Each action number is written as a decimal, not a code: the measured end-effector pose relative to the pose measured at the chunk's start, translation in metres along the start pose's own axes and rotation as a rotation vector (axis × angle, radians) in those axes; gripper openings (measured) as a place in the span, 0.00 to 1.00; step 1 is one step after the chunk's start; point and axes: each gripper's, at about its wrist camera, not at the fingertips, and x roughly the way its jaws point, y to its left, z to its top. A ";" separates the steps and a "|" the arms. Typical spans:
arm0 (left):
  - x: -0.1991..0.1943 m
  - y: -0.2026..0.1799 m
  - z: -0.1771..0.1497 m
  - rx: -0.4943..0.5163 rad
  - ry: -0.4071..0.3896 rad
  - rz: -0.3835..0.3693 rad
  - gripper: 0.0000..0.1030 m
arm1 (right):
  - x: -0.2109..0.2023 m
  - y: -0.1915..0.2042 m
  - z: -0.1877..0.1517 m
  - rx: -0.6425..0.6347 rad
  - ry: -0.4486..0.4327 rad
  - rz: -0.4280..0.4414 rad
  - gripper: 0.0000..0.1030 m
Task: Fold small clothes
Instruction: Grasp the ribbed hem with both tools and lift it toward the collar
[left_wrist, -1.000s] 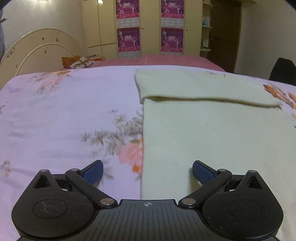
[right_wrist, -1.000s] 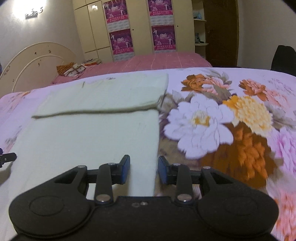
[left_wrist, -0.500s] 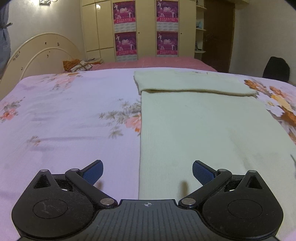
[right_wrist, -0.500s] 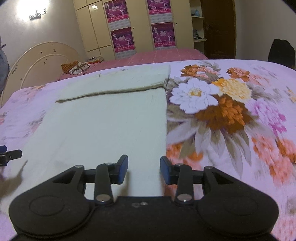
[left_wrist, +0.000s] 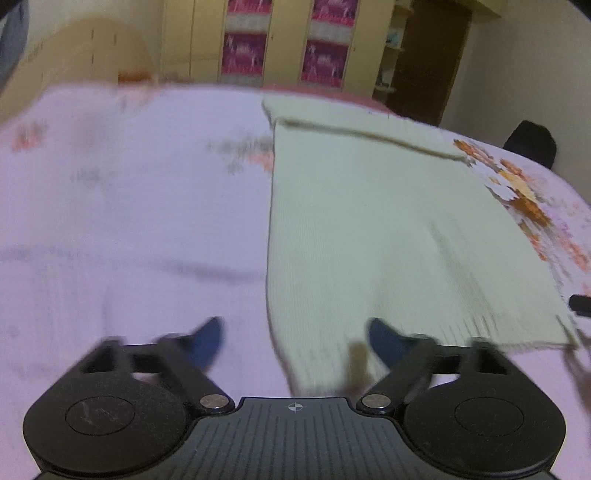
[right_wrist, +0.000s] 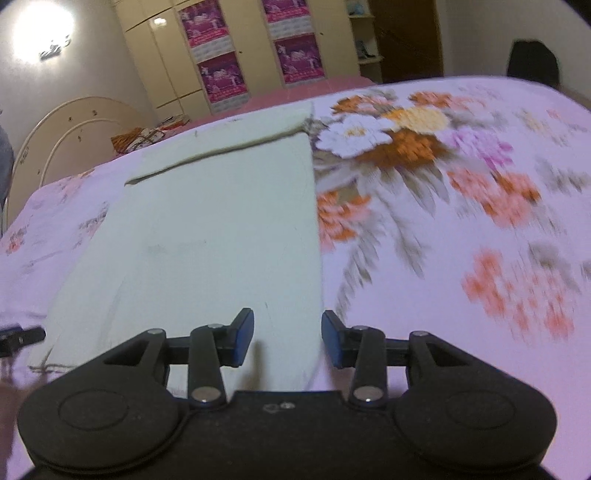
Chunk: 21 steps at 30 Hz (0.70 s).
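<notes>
Two claws hang over a cream knit garment (left_wrist: 369, 221) lying flat on the floral bedsheet (left_wrist: 129, 221), long axis running away toward the wardrobe (right_wrist: 236, 55), far end folded over. Left claw (left_wrist: 293, 345), jaws just narrowing but gaping, straddles the near-left corner; right claw (right_wrist: 287, 338), half-open, straddles the right edge, empty.

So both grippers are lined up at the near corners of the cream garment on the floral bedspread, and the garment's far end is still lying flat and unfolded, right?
Not quite: the far end of the cream garment is already folded over, as the right wrist view shows. Both the left gripper and right gripper are at its near corners on the floral bedspread.
</notes>
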 end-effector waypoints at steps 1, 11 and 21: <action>-0.001 0.006 -0.005 -0.029 0.004 -0.020 0.75 | -0.003 -0.004 -0.004 0.023 0.005 0.004 0.38; 0.015 0.048 0.003 -0.306 0.053 -0.282 0.75 | 0.000 -0.045 -0.017 0.301 0.047 0.122 0.40; 0.028 0.037 0.002 -0.294 0.082 -0.413 0.75 | 0.020 -0.055 -0.023 0.442 0.156 0.353 0.28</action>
